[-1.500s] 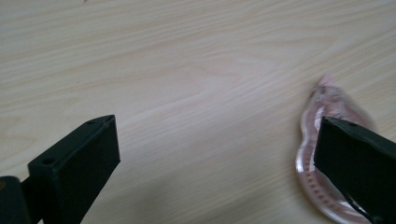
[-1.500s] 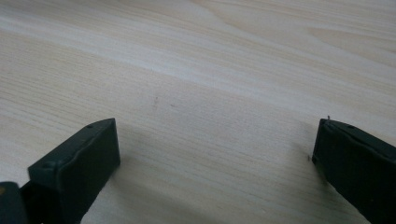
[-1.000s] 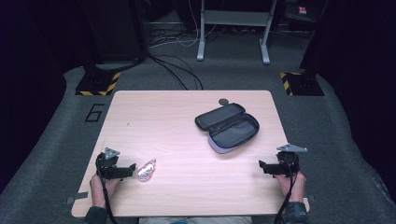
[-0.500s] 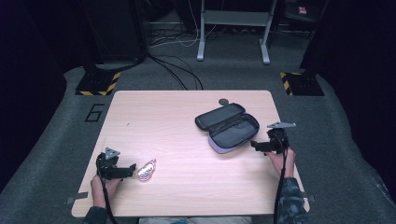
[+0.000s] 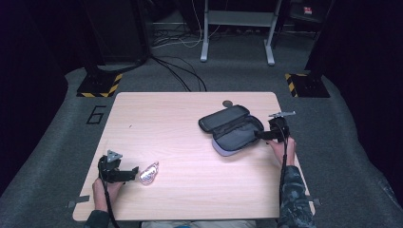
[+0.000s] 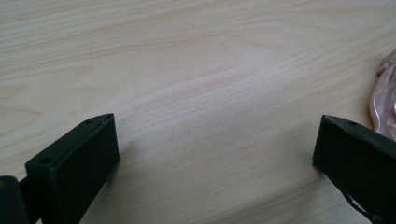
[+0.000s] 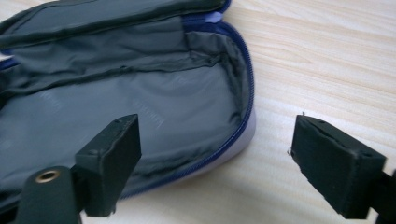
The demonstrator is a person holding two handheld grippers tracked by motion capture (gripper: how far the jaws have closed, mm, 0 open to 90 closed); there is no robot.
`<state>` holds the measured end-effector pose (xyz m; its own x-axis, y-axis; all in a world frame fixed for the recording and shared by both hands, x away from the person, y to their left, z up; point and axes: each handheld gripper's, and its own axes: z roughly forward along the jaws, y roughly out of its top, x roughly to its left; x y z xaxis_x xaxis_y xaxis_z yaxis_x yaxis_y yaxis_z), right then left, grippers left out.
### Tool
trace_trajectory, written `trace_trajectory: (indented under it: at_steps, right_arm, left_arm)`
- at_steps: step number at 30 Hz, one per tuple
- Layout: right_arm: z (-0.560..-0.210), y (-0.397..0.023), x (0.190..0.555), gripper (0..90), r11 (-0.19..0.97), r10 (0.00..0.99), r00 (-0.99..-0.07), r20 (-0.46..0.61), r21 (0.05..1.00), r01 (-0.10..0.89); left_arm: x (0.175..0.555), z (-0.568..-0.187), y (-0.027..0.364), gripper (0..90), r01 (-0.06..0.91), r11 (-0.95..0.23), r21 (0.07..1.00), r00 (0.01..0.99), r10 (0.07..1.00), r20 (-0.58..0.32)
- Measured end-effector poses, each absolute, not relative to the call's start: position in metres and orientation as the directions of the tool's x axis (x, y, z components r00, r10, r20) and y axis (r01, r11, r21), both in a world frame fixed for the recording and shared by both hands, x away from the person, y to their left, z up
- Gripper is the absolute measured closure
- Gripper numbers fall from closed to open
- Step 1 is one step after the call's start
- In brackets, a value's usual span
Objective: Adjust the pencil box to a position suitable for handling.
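An open zip case (image 5: 232,129) lies on the right half of the wooden table (image 5: 190,123), its dark lid folded back and its grey lining (image 7: 140,107) showing. My right gripper (image 5: 262,135) stands open at the case's right end, with one jaw over the lining and the other over bare wood beside the blue zip rim (image 7: 247,116). A small shiny pinkish object (image 5: 148,173) lies near the front left. My left gripper (image 5: 134,173) is open just left of it, and the object's edge (image 6: 383,100) sits beside the right jaw.
A small dark round thing (image 5: 227,103) sits at the table's far edge behind the case. Cables (image 5: 180,71) and metal stand legs (image 5: 237,42) are on the grey floor beyond, with striped floor plates (image 5: 100,85) at both sides.
My right gripper has moved forward and left from the table's front right to the case's right end. The left gripper has stayed by the shiny object.
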<state>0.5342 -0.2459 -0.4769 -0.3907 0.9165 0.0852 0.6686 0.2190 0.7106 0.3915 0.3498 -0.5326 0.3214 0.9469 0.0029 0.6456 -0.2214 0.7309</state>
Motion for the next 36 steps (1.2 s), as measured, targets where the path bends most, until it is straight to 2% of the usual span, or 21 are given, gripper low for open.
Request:
trace_trajectory:
  at_steps: [1, 3, 5, 9, 10, 11, 13, 15, 16, 17, 18, 28, 36]
  right_arm:
    - [-0.480, -0.245, 0.541, 25.9, 0.196, 0.927, -0.361, 0.096, 0.699, 0.688]
    - [-0.482, -0.245, 0.544, 27.2, 0.194, 0.932, -0.352, 0.089, 0.699, 0.689]
    - [-0.485, -0.248, 0.551, 37.0, 0.175, 0.939, -0.331, 0.093, 0.699, 0.693]
    - [-0.488, -0.249, 0.558, 50.9, 0.179, 0.938, -0.334, 0.096, 0.692, 0.700]
    - [-0.488, -0.249, 0.558, 50.9, 0.179, 0.938, -0.334, 0.096, 0.692, 0.700]
    - [-0.489, -0.249, 0.560, 58.3, 0.178, 0.938, -0.332, 0.098, 0.685, 0.707]
    - [-0.490, -0.248, 0.562, 65.4, 0.186, 0.938, -0.334, 0.092, 0.680, 0.709]
    - [-0.491, -0.247, 0.562, 68.2, 0.186, 0.938, -0.335, 0.095, 0.676, 0.713]
    - [-0.491, -0.244, 0.562, 73.8, 0.194, 0.940, -0.331, 0.083, 0.666, 0.720]
    - [-0.491, -0.244, 0.562, 73.8, 0.194, 0.940, -0.331, 0.083, 0.666, 0.720]
    - [-0.491, -0.243, 0.562, 77.6, 0.198, 0.943, -0.325, 0.073, 0.660, 0.724]
    - [-0.489, -0.237, 0.548, 83.0, 0.176, 0.948, -0.303, 0.093, 0.641, 0.747]
    - [-0.491, -0.234, 0.531, 82.0, 0.128, 0.948, -0.285, 0.144, 0.647, 0.751]
  left_arm:
    - [0.391, -0.533, 0.350, 0.2, 0.647, -0.220, 0.730, 0.321, 0.947, 0.001]
    - [0.391, -0.533, 0.350, 0.2, 0.645, -0.221, 0.731, 0.322, 0.947, 0.003]
    - [0.391, -0.533, 0.350, 0.2, 0.647, -0.221, 0.730, 0.321, 0.947, 0.002]
    - [0.392, -0.533, 0.350, 0.2, 0.646, -0.221, 0.731, 0.322, 0.947, 0.003]
    - [0.392, -0.533, 0.350, 0.2, 0.646, -0.221, 0.731, 0.322, 0.947, 0.003]
    - [0.392, -0.533, 0.350, 0.2, 0.646, -0.221, 0.731, 0.322, 0.947, 0.002]
    - [0.391, -0.533, 0.350, 0.2, 0.647, -0.221, 0.730, 0.322, 0.947, 0.002]
    - [0.391, -0.533, 0.350, 0.2, 0.646, -0.221, 0.731, 0.322, 0.947, 0.002]
    - [0.391, -0.533, 0.350, 0.2, 0.645, -0.221, 0.731, 0.322, 0.947, 0.002]
    - [0.391, -0.533, 0.350, 0.2, 0.645, -0.221, 0.731, 0.322, 0.947, 0.002]
    - [0.391, -0.533, 0.350, 0.2, 0.644, -0.220, 0.733, 0.323, 0.946, 0.000]
    - [0.391, -0.533, 0.350, 0.3, 0.644, -0.220, 0.733, 0.323, 0.946, 0.001]
    - [0.391, -0.533, 0.350, 0.3, 0.644, -0.221, 0.733, 0.324, 0.946, 0.001]
